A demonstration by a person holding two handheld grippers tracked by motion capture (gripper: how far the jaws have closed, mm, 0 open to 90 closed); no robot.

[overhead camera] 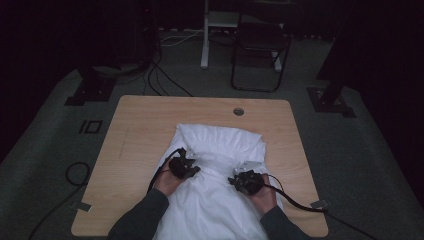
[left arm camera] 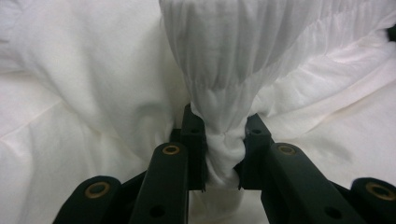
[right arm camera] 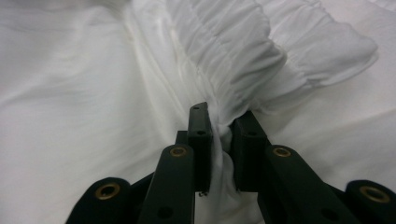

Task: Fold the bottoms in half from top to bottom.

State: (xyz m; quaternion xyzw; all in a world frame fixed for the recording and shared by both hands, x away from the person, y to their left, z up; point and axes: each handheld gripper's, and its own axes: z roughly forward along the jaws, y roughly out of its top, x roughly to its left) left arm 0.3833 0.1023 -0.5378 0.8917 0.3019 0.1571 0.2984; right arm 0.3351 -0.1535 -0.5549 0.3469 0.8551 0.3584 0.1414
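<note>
We had both claws clamped on the white garment (overhead camera: 220,170), which lay spread over the middle and near side of the wooden table (overhead camera: 140,130), its near end running off toward us past the table's edge. The left gripper (left arm camera: 224,144) was closed on a bunched, gathered strip of the cloth; in the left gripper view the fabric rose from between the jaws in tight pleats and fanned out above them. The right gripper (right arm camera: 222,140) was likewise pinched shut on a gathered band of the same cloth, with puckered folds spilling away to the far side. In the high view the left gripper (overhead camera: 184,167) and the right gripper (overhead camera: 246,182) sat on the garment, apart from each other, each with a cable trailing off toward the table's side.

We judged the cloth to be light, thin and limp: it would sag and drape wherever it was not held, and a single layer might slip out of a weak pinch. The gathered bands looked thicker and gave the surest hold, so gripping there seemed sound to us.

Nothing else lay on the table apart from a round cable hole (overhead camera: 238,111) near the far edge. Beyond it stood a dark folding chair (overhead camera: 260,50) and loose floor cables (overhead camera: 160,75), well clear of the work.
</note>
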